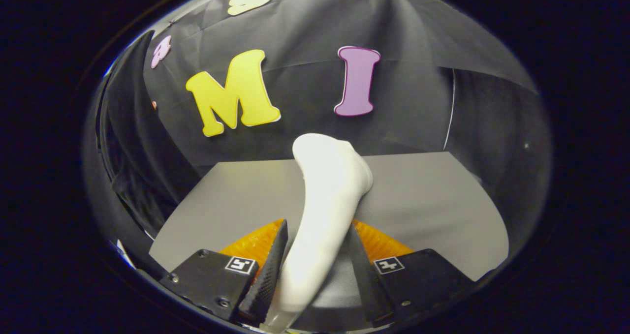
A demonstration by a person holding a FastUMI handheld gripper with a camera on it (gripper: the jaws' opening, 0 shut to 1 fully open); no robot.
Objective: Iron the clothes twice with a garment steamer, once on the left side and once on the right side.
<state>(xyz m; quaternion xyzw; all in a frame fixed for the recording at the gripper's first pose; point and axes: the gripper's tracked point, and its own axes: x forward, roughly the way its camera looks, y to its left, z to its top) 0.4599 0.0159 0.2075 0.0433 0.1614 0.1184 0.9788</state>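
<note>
A white garment steamer (330,176) runs up between my two fingers, its slim handle low between them and its wider head tilted to the right beyond the tips. My gripper (318,226) is shut on the handle, with one finger pressing each side. The steamer is lifted above a grey table top (428,196), and its head stands out against the black cloth wall behind.
The grey table top spreads ahead and to both sides of the fingers and ends at the black cloth wall (305,103). More black cloth hangs in folds (133,176) beside the table's left edge.
</note>
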